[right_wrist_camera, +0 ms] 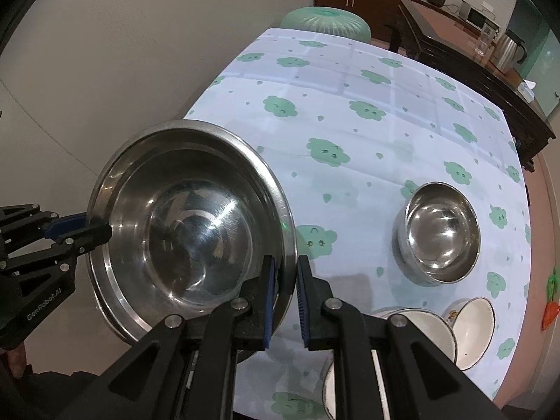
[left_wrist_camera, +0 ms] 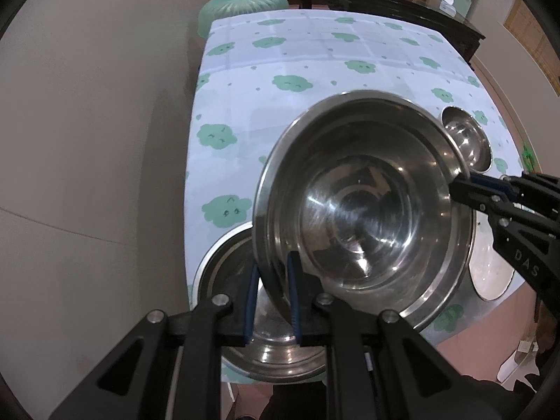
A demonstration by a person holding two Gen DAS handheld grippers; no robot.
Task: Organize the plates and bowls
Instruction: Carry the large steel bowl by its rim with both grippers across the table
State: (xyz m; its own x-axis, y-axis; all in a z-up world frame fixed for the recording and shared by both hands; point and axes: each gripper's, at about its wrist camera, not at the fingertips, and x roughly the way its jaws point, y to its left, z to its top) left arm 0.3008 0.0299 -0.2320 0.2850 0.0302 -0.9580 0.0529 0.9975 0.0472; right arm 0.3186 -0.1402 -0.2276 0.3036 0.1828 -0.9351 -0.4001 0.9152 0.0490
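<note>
You held the large round stainless-steel bowl [left_wrist_camera: 364, 210] clear above the surface [left_wrist_camera: 315, 56], which was draped in a white cloth printed with green clouds, and the bowl was tilted. Your left gripper [left_wrist_camera: 273, 297] had its jaws pinching the bowl's rim at the near edge, one blue pad inside the rim and one outside. Your right gripper [right_wrist_camera: 285, 301] had its jaws pinching the rim on the opposite side in the same manner. In the left wrist view, a second wide steel bowl [left_wrist_camera: 224, 262] stood on the surface directly below the held one, near the front edge. A small round steel bowl [right_wrist_camera: 439, 232] rested upright on the cloth, apart from the lifted bowl. Two white enamel bowls [right_wrist_camera: 472, 329] lay close together near the front right corner of the surface; whether they touched could not be determined. A pale green round stool [right_wrist_camera: 325, 22] stood beyond the far end of the surface.
</note>
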